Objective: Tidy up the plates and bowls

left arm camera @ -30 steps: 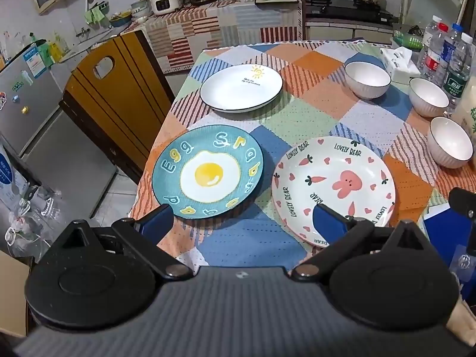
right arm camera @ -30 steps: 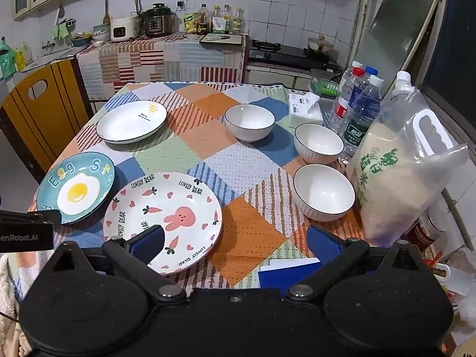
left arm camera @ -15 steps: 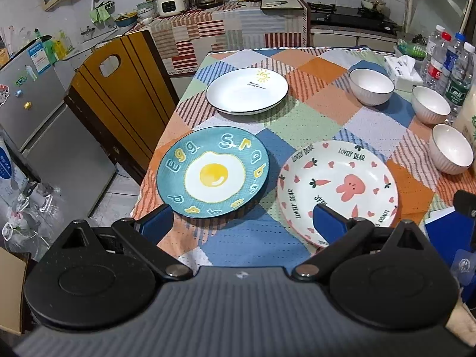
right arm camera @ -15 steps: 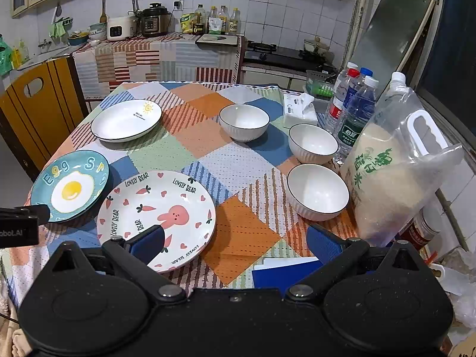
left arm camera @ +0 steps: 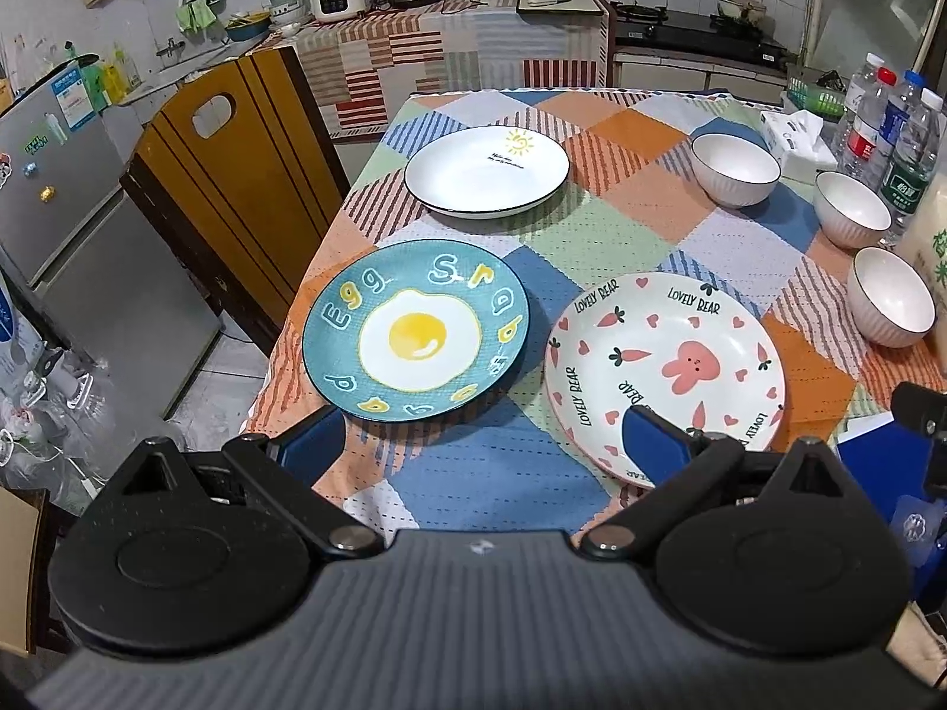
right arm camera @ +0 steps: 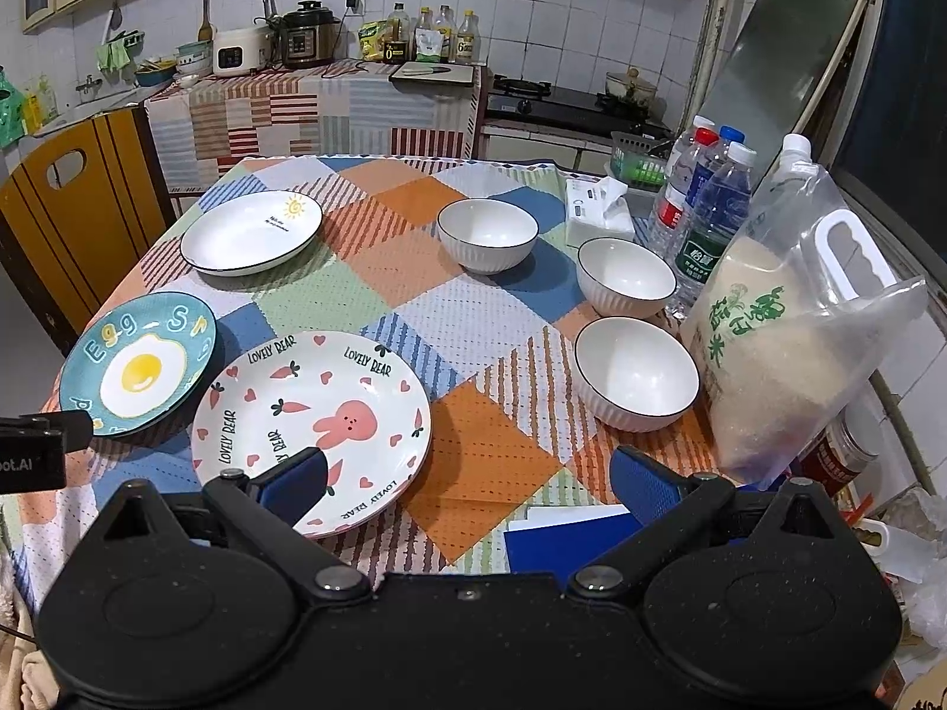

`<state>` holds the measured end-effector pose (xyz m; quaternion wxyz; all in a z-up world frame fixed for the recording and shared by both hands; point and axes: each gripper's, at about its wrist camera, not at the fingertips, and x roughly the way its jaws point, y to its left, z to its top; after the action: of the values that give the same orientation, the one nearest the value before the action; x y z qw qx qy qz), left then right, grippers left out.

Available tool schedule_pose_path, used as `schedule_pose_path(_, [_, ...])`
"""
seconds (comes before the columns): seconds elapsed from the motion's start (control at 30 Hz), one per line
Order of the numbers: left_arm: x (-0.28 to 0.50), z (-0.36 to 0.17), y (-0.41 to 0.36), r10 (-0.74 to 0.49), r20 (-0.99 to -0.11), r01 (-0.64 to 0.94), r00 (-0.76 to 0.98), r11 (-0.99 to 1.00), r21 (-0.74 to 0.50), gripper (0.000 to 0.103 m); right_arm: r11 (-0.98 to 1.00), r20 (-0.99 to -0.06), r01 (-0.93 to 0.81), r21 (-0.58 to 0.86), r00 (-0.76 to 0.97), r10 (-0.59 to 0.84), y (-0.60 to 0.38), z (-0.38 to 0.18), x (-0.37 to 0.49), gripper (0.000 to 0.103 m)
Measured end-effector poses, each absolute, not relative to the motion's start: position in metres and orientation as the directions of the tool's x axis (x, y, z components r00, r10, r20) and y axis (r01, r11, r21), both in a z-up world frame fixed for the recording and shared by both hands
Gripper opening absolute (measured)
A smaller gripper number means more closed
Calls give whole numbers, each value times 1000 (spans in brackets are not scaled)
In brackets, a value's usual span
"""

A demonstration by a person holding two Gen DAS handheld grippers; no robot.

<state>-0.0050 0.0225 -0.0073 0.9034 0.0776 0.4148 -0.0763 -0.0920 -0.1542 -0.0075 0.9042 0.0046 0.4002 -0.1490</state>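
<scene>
Three plates lie on the checked tablecloth: a teal egg plate (left arm camera: 414,331) (right arm camera: 139,362), a white rabbit plate (left arm camera: 666,367) (right arm camera: 313,420) and a plain white plate with a sun (left arm camera: 486,170) (right arm camera: 251,232) at the far left. Three white bowls (right arm camera: 488,234) (right arm camera: 626,285) (right arm camera: 636,373) stand in a row on the right; they also show in the left wrist view (left arm camera: 735,168) (left arm camera: 852,207) (left arm camera: 891,296). My left gripper (left arm camera: 482,441) is open and empty above the near edge, in front of the egg and rabbit plates. My right gripper (right arm camera: 467,482) is open and empty near the rabbit plate.
A bag of rice (right arm camera: 781,349), water bottles (right arm camera: 704,219) and a tissue box (right arm camera: 598,210) stand along the table's right side. A wooden chair (left arm camera: 237,177) stands at the left. A blue booklet (right arm camera: 568,538) lies at the near edge. A fridge (left arm camera: 71,189) is at the far left.
Both grippers have risen and drawn back a little, so the table looks slightly farther away. Both stay open. No plate or bowl has moved.
</scene>
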Motion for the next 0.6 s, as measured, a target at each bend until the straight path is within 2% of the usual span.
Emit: schedule_pose_path(0.6, [-12, -12, 19, -79, -728, 221, 681, 970, 101, 101, 955, -726, 274, -111, 634, -266, -157, -13, -92, 103])
